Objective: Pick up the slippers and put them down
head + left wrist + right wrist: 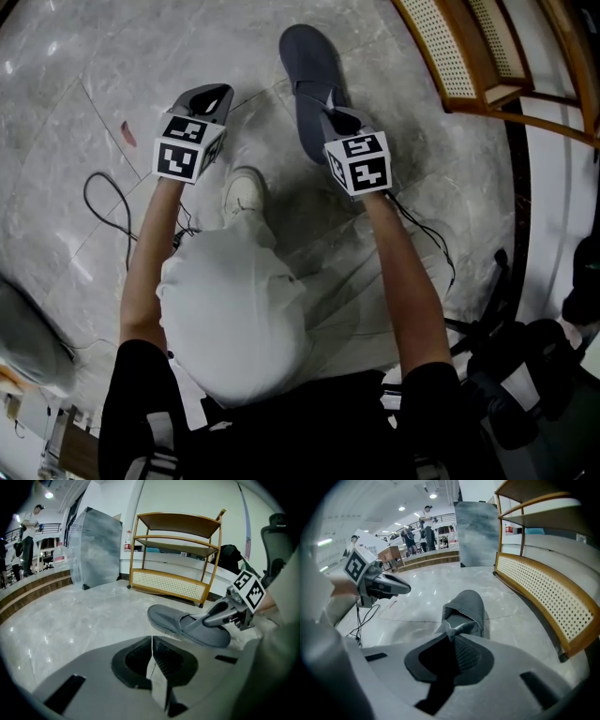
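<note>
One grey slipper [314,80] only in view, toe pointing away from the person, lying in front of the wooden shelf [464,56] and near its woven lower panel. Hard to tell whether the sole touches the marble floor [75,94] or hangs just over it. Pinched at the rim of its opening by the right gripper [336,120], jaws clamped on the fabric edge. On the side of the slipper away from the shelf, the left gripper [211,98]: jaws pressed together, nothing between them, apart from the slipper. Between the two arms, nearer the person, a white shoe [244,192]. Even further from the shelf, a black cable [108,202] on the floor. Beside the shelf's left end, a tall grey slab [96,548], upright.
</note>
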